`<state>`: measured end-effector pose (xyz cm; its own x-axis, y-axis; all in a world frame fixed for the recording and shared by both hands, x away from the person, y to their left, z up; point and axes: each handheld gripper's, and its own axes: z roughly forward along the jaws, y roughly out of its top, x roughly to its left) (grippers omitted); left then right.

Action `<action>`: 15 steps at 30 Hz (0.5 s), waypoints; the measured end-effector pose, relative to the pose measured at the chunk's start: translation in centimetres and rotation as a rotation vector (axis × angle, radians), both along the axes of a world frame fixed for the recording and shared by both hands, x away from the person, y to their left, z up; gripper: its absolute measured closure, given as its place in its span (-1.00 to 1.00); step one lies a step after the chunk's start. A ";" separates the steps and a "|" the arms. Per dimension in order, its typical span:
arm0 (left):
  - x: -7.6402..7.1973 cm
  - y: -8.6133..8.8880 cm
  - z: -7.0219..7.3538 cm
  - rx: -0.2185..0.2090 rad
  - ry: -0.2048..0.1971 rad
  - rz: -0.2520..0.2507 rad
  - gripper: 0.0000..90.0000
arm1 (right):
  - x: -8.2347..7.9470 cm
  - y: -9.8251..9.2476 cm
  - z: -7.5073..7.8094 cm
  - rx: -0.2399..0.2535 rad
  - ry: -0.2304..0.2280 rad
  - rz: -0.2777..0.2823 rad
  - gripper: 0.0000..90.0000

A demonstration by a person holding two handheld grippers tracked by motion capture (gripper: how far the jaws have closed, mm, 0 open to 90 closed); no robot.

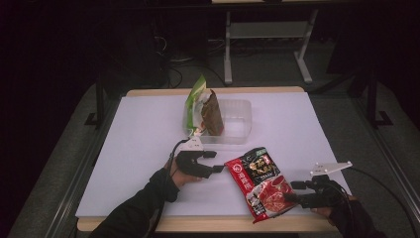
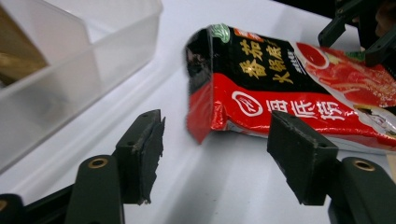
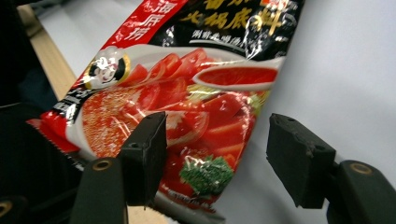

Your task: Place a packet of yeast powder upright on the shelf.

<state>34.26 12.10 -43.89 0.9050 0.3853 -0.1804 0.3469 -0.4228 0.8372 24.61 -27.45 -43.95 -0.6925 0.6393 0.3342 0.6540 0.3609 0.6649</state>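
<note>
A red and black sauce packet (image 1: 260, 181) lies flat on the white table top (image 1: 143, 144), near the front edge. My left gripper (image 1: 216, 161) sits just left of the packet's upper corner, jaws wide apart. In the left gripper view that gripper (image 2: 215, 158) is open, with the packet (image 2: 280, 93) a little ahead of its pads. My right gripper (image 1: 292, 192) is at the packet's lower right edge. In the right gripper view its jaws (image 3: 215, 154) stand open, and the packet's (image 3: 187, 93) edge lies low between them, untouched by the pads.
A clear plastic tub (image 1: 237, 124) stands at the table's middle back, holding an upright green packet (image 1: 195, 101) and a brown packet (image 1: 212, 113). The tub's wall (image 2: 70, 60) is close on the left in the left gripper view. The wooden table edge (image 1: 208, 224) runs along the front.
</note>
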 end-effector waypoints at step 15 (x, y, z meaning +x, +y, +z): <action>0.3 -2.8 -1.6 0.032 0.132 -0.046 -0.34 | 0.2 1.2 -1.0 0.025 0.090 0.062 -0.21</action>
